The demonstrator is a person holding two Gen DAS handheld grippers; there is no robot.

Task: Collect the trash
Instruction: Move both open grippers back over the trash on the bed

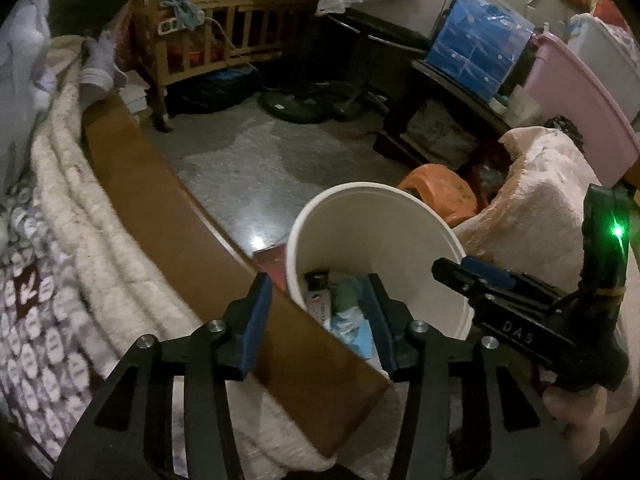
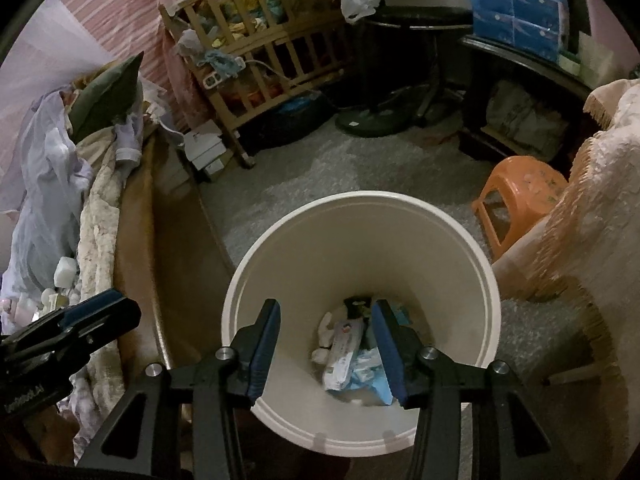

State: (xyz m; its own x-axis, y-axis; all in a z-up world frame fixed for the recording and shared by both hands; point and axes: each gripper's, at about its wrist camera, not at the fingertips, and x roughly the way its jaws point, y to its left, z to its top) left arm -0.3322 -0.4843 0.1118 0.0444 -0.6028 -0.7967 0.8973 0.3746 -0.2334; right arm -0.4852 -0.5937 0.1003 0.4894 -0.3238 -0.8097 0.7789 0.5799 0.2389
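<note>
The right gripper (image 2: 326, 350) is held spread and empty above the white bin (image 2: 360, 322) at the lower centre. The trash (image 2: 352, 364) lies at its bottom. The left gripper (image 1: 320, 320) is spread too; it should be cleared from the rim.

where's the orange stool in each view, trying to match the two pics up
Left wrist view: the orange stool is right of centre, just behind the white bin, partly hidden by its rim.
Right wrist view: the orange stool is at the right, beyond the white bin, against the pink blanket.
Shared landmark: the wooden crib at the top of both.
</note>
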